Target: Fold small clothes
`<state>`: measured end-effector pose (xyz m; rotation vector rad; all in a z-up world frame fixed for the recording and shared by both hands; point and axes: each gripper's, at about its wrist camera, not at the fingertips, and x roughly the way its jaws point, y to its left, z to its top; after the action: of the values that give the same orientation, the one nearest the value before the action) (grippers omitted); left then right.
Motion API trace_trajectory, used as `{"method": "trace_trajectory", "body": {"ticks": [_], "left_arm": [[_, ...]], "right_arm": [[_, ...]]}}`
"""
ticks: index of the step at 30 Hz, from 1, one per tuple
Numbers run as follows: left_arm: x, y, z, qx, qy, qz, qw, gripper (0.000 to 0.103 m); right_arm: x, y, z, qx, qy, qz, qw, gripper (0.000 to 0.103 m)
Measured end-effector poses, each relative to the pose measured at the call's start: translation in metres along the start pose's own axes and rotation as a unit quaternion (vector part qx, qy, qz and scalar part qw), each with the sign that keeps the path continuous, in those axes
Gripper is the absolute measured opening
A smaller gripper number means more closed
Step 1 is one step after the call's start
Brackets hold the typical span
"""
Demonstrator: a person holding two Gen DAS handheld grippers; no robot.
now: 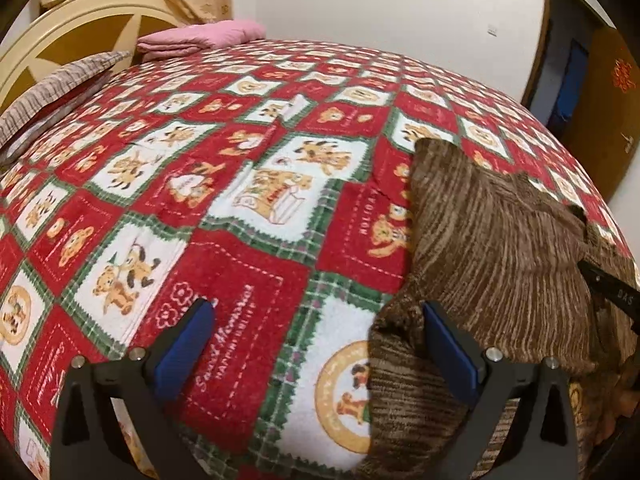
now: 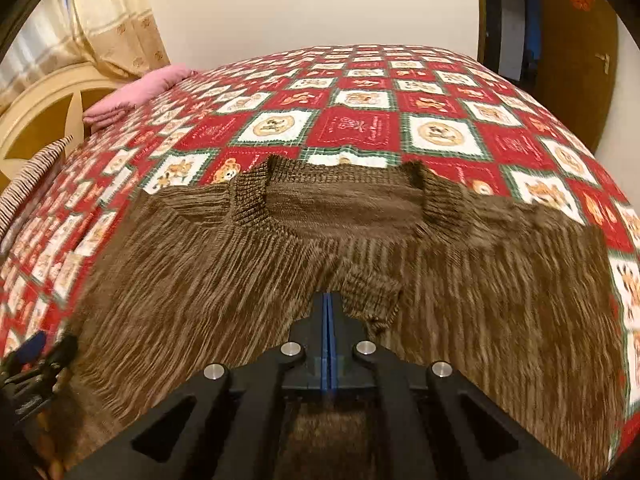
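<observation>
Ribbed brown knit sweater [image 2: 248,280], perhaps chenille.

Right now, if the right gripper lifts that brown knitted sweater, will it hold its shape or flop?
Probably flop: the brown knitted sweater already drapes and bunches over the bedspread. The right gripper looks shut on a thin fold, so the rest would likely hang and drag. Its fuzzy ribbed knit should grip, not slip.

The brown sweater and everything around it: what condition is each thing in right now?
Brown sweater: spread on the bedspread, a ribbed cuff drawn in over its chest.
Left claw: open, holding nothing.
Right claw: shut, beside the cuff; grip unclear.
Bedspread: laid flat.
Pink blanket: folded.
Door: open.
</observation>
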<state>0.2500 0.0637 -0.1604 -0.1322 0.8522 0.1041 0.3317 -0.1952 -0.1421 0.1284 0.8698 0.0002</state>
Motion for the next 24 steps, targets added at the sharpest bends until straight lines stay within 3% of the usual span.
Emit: {"method": "trace_trajectory", "body": {"ticks": [5, 7, 9, 12, 16, 20, 24], "left_arm": [[0.003, -0.002, 0.001, 0.006, 0.003, 0.005, 1.0000, 0.103], [0.004, 0.001, 0.001, 0.000, 0.005, -0.005, 1.0000, 0.103], [0.003, 0.005, 0.001, -0.007, 0.004, -0.019, 0.9998, 0.103], [0.000, 0.014, 0.000, -0.024, -0.004, -0.054, 0.9983, 0.103], [-0.010, 0.028, -0.004, -0.038, -0.001, -0.110, 0.9932, 0.103], [-0.039, 0.037, -0.025, 0.027, 0.011, -0.143, 0.9893, 0.103], [-0.073, 0.058, -0.055, 0.073, 0.022, -0.180, 0.9808, 0.103]], "right_arm": [[-0.004, -0.006, 0.001, 0.011, 0.002, 0.007, 1.000, 0.000], [-0.028, -0.006, -0.004, 0.024, -0.004, -0.008, 1.000, 0.001], [-0.053, -0.010, -0.014, 0.041, -0.021, 0.003, 0.999, 0.001], [-0.107, -0.021, -0.044, 0.052, -0.047, 0.025, 0.997, 0.001], [-0.175, -0.047, -0.097, 0.056, -0.060, 0.014, 0.997, 0.001], [-0.229, -0.084, -0.151, 0.084, -0.049, -0.001, 0.995, 0.001], [-0.257, -0.113, -0.196, 0.139, -0.026, 0.015, 0.990, 0.001]]}}
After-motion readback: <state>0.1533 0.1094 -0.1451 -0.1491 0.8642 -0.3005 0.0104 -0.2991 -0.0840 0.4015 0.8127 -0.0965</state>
